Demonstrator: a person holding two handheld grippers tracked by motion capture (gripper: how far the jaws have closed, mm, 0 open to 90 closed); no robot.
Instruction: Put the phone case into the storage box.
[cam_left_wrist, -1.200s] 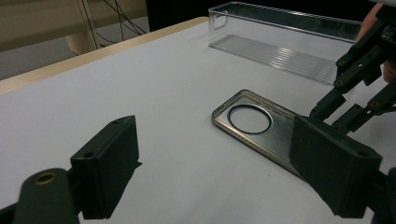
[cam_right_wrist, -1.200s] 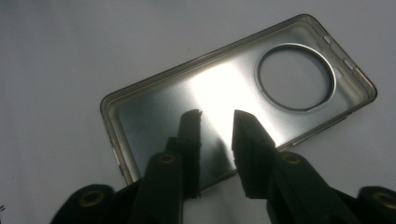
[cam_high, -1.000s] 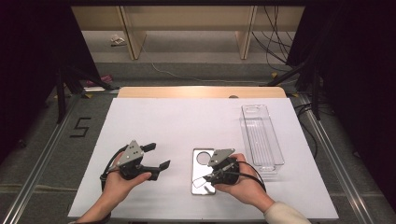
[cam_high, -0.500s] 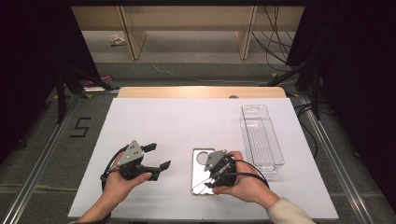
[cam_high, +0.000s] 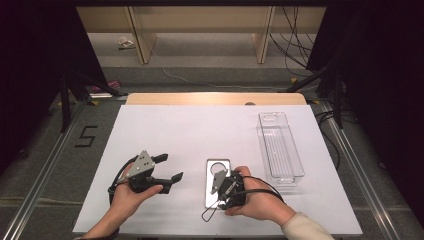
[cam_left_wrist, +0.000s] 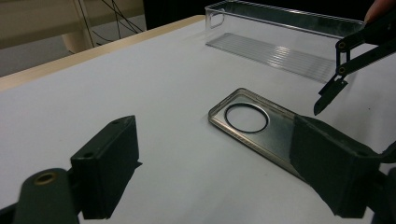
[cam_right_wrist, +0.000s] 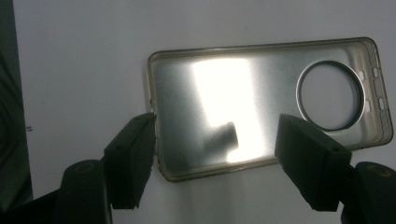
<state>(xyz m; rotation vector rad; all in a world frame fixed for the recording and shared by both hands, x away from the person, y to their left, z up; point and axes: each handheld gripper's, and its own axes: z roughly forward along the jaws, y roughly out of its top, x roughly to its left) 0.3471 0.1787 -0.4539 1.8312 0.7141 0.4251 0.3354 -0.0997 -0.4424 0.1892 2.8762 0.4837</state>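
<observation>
Glossy clear plastic phone case (cam_right_wrist: 233, 116) lies on matt white table (cam_high: 190, 135).

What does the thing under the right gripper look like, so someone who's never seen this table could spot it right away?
On the white table, look near the front edge, left of the long clear plastic bin. There, under the right gripper, lies a phone case, flat and open side up. Unlike the bin, it is thin and shiny, with a large round camera hole at one end.

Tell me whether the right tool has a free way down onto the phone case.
Probably yes. The right tool hangs just above the near end of the phone case with its jaws open, and the case lies flat on the bare white table. The left tool stands apart to the side.
</observation>
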